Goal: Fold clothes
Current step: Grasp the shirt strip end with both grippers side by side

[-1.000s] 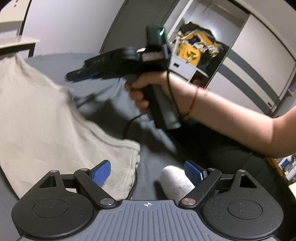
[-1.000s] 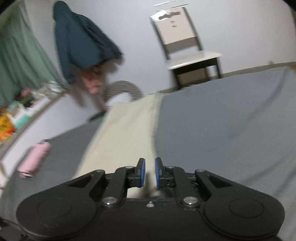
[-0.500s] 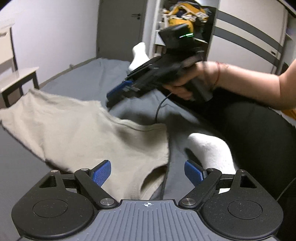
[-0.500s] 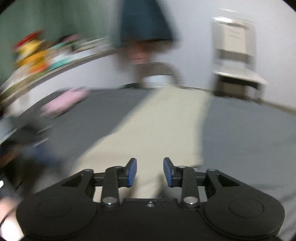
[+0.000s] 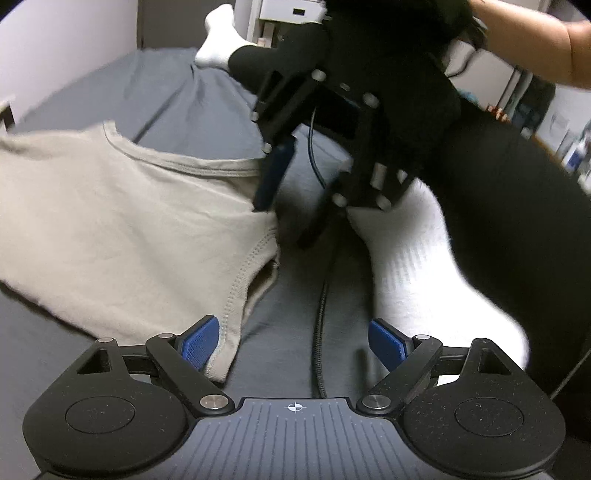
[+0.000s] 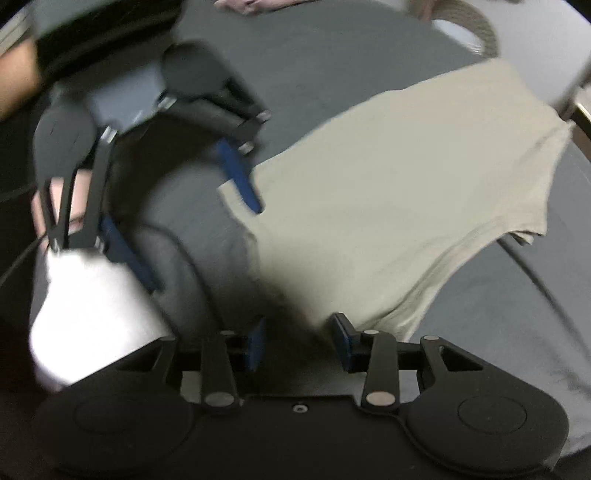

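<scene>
A beige T-shirt (image 5: 122, 221) lies spread on the grey bed sheet (image 5: 166, 92), its neckline toward the far side and a sleeve opening near me. My left gripper (image 5: 294, 343) is open low over the sheet, with its left fingertip just above the sleeve hem. My right gripper (image 5: 284, 225) hangs open over the shirt's shoulder corner, one blue pad (image 5: 275, 173) at the cloth's edge. In the right wrist view the right gripper (image 6: 299, 341) is open at the T-shirt's (image 6: 388, 184) near edge, and the left gripper (image 6: 183, 214) is open to the upper left. Neither holds anything.
The person's white-socked foot (image 5: 406, 258) and black-clad leg (image 5: 517, 221) rest on the bed right beside both grippers. A black cable (image 5: 321, 314) runs across the sheet between my left fingers. A second socked foot (image 5: 218, 40) lies further back. A woven basket (image 6: 465, 22) stands beyond the bed.
The right gripper has gone from shut to open and swung down to the shirt's shoulder corner. The left gripper has tilted down closer to the sleeve, staying open.
</scene>
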Action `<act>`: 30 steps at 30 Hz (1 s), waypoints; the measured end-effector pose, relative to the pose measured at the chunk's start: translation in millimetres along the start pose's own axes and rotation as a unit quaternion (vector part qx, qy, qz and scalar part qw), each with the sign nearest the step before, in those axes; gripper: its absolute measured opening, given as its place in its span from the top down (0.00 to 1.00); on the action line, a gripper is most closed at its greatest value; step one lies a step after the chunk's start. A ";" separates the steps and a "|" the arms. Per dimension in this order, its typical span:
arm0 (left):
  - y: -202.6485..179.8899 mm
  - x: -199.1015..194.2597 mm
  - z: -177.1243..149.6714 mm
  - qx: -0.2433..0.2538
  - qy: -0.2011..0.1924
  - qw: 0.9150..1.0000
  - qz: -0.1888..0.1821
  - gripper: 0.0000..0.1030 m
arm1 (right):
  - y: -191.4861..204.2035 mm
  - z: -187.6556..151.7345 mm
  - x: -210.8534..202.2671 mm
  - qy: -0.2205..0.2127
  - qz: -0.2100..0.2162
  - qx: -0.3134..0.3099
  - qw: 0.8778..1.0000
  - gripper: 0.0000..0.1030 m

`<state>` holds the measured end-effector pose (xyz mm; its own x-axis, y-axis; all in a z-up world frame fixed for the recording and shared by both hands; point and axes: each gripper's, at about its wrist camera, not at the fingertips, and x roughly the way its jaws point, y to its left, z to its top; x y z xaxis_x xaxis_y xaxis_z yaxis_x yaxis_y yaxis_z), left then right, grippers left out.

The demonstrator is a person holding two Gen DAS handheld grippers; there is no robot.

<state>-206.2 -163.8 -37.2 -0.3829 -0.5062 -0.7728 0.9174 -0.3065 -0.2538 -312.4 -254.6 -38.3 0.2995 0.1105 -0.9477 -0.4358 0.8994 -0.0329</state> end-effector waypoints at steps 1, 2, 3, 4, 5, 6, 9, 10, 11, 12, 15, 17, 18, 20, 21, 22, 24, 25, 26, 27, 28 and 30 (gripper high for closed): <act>3.9 -3.7 -1.0 -0.013 -0.003 1.000 -0.012 0.15 | 5.0 2.3 -5.1 -0.004 -0.013 -0.010 1.000 0.63; 6.2 -6.9 -2.2 -0.020 -0.005 1.000 -0.014 0.15 | 9.6 4.6 -10.5 -0.014 -0.023 -0.016 1.000 0.62; 7.9 -8.9 -3.2 -0.022 -0.003 1.000 -0.017 0.15 | 13.9 6.9 -16.1 -0.026 -0.032 -0.020 0.999 0.61; 8.0 -12.7 -4.4 -0.020 -0.003 1.000 -0.014 0.15 | 19.7 8.5 -18.4 -0.032 -0.046 -0.032 0.998 0.60; 7.8 -17.0 -5.6 -0.016 -0.003 1.000 -0.011 0.15 | 26.1 9.6 -19.2 -0.035 -0.061 -0.047 0.996 0.59; 7.5 -21.3 -6.9 -0.013 -0.004 1.000 -0.007 0.15 | 34.6 9.7 -16.8 -0.033 -0.085 -0.072 0.993 0.59; 4.8 -46.0 -9.7 -0.002 -0.047 0.999 0.019 0.15 | 55.2 2.7 0.6 0.002 -0.135 -0.149 0.980 0.59; 5.5 -55.6 -10.4 -0.001 -0.062 0.998 0.027 0.15 | 61.0 0.1 5.9 0.009 -0.150 -0.172 0.974 0.59; 6.7 -63.3 -11.2 -0.002 -0.074 0.997 0.035 0.15 | 66.5 -2.4 11.0 0.013 -0.165 -0.193 0.967 0.58; 7.1 -67.6 -11.7 -0.001 -0.084 0.996 0.043 0.15 | 73.1 -0.5 16.1 0.012 -0.181 -0.206 0.961 0.58; 8.3 -75.8 -11.9 0.003 -0.106 0.992 0.062 0.15 | 80.0 2.4 25.3 0.011 -0.223 -0.219 0.950 0.52; 9.2 -76.4 -10.2 0.007 -0.110 0.992 0.065 0.15 | 84.5 2.8 29.4 0.009 -0.233 -0.230 0.945 0.52; 9.1 -75.9 -7.2 0.010 -0.112 0.992 0.065 0.15 | 86.4 3.4 30.6 0.007 -0.236 -0.235 0.943 0.52; 9.8 -72.4 -0.7 0.016 -0.114 0.991 0.065 0.15 | 85.2 8.2 34.0 -0.006 -0.240 -0.239 0.941 0.52; 9.4 -68.4 1.4 0.020 -0.114 0.991 0.070 0.15 | 84.7 7.6 34.3 -0.012 -0.246 -0.240 0.939 0.52; 8.5 -64.4 3.4 0.026 -0.114 0.990 0.076 0.15 | 84.1 7.0 34.6 -0.019 -0.252 -0.241 0.937 0.52; 4.8 -56.5 6.2 0.041 -0.116 0.988 0.096 0.15 | 85.2 6.0 30.4 -0.031 -0.271 -0.246 0.930 0.51; -1.5 -56.3 4.4 0.055 -0.119 0.985 0.110 0.15 | 84.7 5.9 26.6 -0.037 -0.280 -0.246 0.927 0.50; -8.3 -53.0 4.6 0.074 -0.124 0.982 0.123 0.15 | 83.7 6.0 22.2 -0.044 -0.289 -0.245 0.925 0.50; -15.0 -48.8 5.4 0.094 -0.129 0.978 0.135 0.15 | 81.4 7.0 19.9 -0.048 -0.293 -0.242 0.924 0.50; -23.1 -44.2 6.3 0.122 -0.134 0.971 0.154 0.15 | 78.5 8.5 18.6 -0.052 -0.296 -0.238 0.924 0.48; -39.2 -34.6 6.4 0.178 -0.135 0.953 0.202 0.15 | 72.7 11.4 16.1 -0.060 -0.302 -0.230 0.923 0.48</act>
<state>-229.6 -139.4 3.2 -0.0633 -0.8156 -0.5752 0.9195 -0.2717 0.2841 -329.5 -182.6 -52.4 0.6856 -0.2814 -0.6714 -0.4643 0.5413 -0.7010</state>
